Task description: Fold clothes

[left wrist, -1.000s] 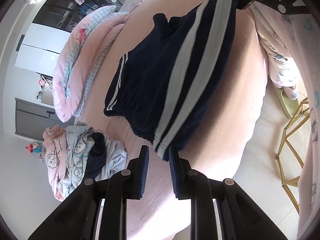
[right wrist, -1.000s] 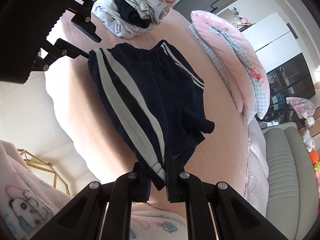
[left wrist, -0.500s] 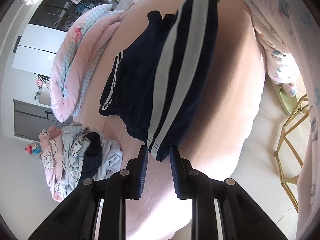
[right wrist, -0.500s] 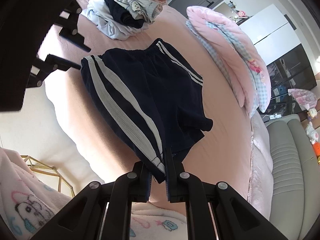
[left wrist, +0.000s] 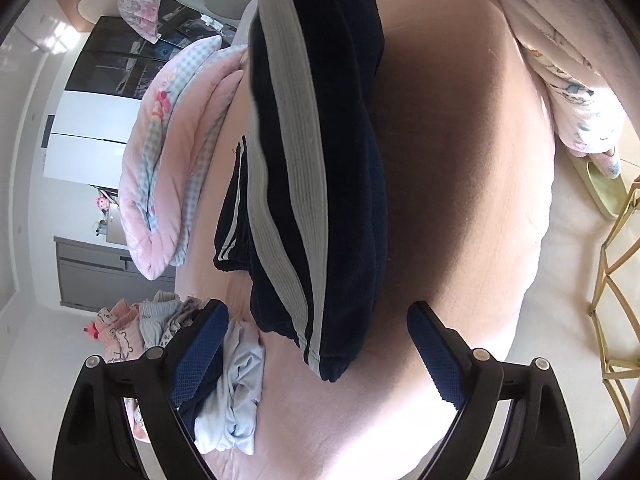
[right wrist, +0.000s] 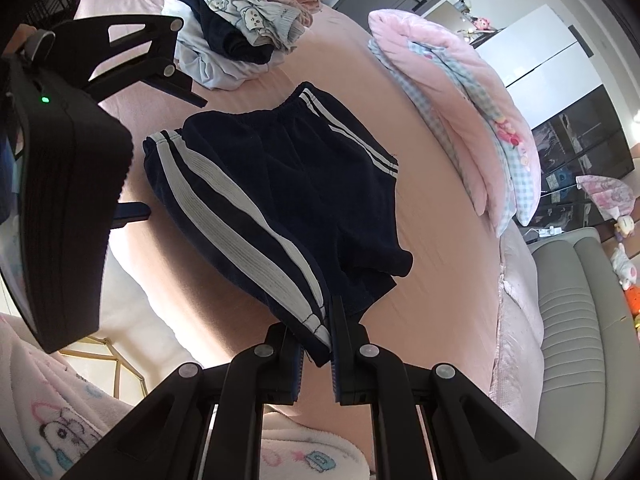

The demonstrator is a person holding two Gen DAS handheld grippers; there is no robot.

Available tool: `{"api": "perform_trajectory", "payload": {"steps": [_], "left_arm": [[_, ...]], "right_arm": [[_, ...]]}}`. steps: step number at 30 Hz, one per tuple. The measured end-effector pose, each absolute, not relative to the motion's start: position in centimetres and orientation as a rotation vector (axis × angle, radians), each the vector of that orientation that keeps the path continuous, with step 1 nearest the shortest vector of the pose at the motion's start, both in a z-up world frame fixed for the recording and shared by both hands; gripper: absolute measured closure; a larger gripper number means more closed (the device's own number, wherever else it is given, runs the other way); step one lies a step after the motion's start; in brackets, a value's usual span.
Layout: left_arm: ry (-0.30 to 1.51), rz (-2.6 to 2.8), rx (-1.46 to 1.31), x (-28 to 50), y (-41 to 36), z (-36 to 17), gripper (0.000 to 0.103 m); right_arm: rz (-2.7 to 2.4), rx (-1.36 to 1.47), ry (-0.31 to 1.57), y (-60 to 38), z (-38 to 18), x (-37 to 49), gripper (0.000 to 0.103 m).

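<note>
**Shorts hung from one gripper as the other let go**

The shorts (right wrist: 288, 204), navy with white side stripes, were draped over the pink bed (right wrist: 440, 240), partly lifted. One leg hem was pinched in the right gripper (right wrist: 316, 344), whose jaws were pressed together on the striped edge, so the cloth rose from the bed toward that gripper. The waistband end lay farther off, near the left gripper (right wrist: 168, 128). In the left wrist view the shorts (left wrist: 316, 184) ran down the middle as a folded, hanging band, the waistband corner ending just ahead of the left gripper (left wrist: 318, 340). That gripper's jaws were opening and already stood wide apart; the corner of the shorts lay between them, but neither blue pad (left wrist: 200, 352) touched it.

Beyond the shorts, at the far end of the bed, sat a pile (right wrist: 240, 28) of unfolded clothes: pale blue, navy and pink printed pieces heaped together. Along the bed's far side lay a rolled pink quilt (right wrist: 460, 112) with a blue checked lining. A grey sofa (right wrist: 572, 340) stood past the bed's edge, with soft toys (right wrist: 624, 268) beside it, and dark cabinets (right wrist: 580, 152) lined the wall. A gold wire frame (left wrist: 616, 280) stood on the floor by the bed. A sleeve (right wrist: 52, 412) of pink printed fleece showed at the lower edge.
</note>
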State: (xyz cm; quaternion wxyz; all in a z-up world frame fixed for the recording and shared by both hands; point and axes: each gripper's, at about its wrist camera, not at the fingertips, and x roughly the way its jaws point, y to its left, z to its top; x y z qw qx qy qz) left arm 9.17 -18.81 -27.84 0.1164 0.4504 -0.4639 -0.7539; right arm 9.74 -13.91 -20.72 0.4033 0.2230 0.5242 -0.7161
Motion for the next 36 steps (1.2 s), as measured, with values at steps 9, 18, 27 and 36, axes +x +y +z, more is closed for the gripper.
{"api": "perform_trajectory", "payload": {"steps": [9,18,27,36], "left_arm": [[-1.339,-2.127,1.141,6.6,-21.8,-27.3,0.008],[-1.846,-1.936,0.923,8.3,-19.5,-31.8,0.000],[-1.585,-2.078,1.179,7.8,-20.9,-30.9,0.051],[-1.768,-2.028,1.296,8.2,-20.4,-32.4,0.098]], "right_arm": [[-1.820,0.564,1.324,-14.6,-20.0,9.1,0.095],[-1.807,0.602,1.317,-14.9,-20.9,8.7,0.095],[-1.768,0.630,1.345,-14.2,-22.5,8.6,0.095],[-1.773,0.660,1.311,-14.1,-22.7,7.6,0.095]]}}
